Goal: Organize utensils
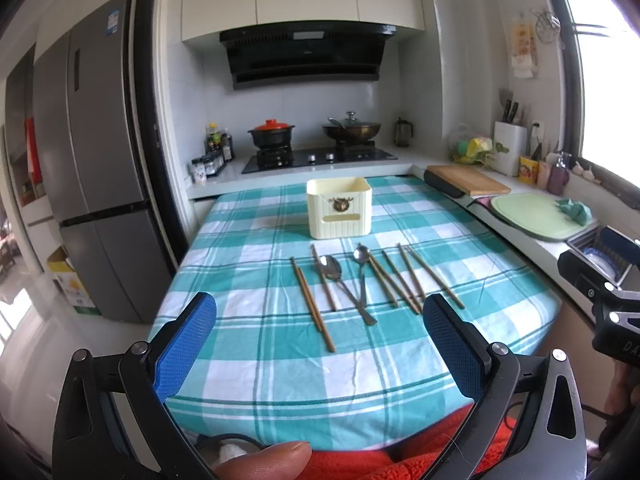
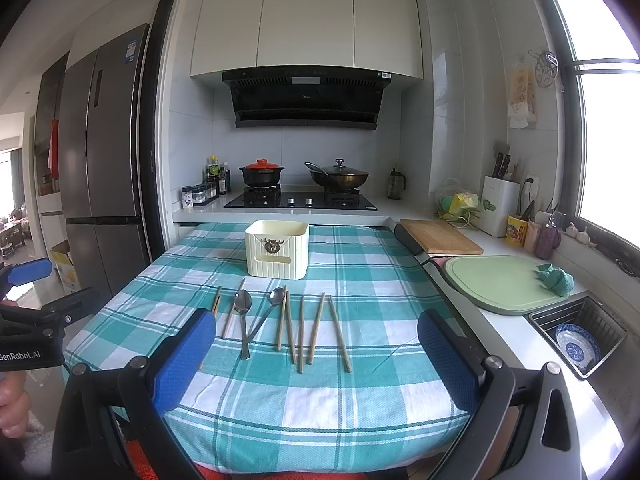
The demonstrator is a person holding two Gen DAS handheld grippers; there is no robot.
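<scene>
Several wooden chopsticks [image 1: 314, 304] [image 2: 318, 328] and two metal spoons [image 1: 334, 270] [image 2: 243, 304] lie side by side on the teal checked tablecloth [image 1: 256, 360] [image 2: 320, 400]. A cream utensil holder box [image 1: 339, 208] [image 2: 277, 249] stands upright behind them. My left gripper [image 1: 320, 320] is open and empty, hovering near the table's front edge, short of the utensils. My right gripper [image 2: 316, 344] is open and empty, also in front of the utensils. The right gripper's body shows at the right edge of the left wrist view [image 1: 600, 292]; the left gripper shows at the left edge of the right wrist view [image 2: 32, 320].
A stove [image 1: 316, 158] with a red-lidded pot [image 1: 272, 132] and a wok [image 1: 352, 128] stands behind the table. A counter on the right holds a wooden board [image 1: 468, 180], a green board [image 2: 500, 284] and a sink [image 2: 576, 336]. A fridge [image 1: 92, 160] stands on the left.
</scene>
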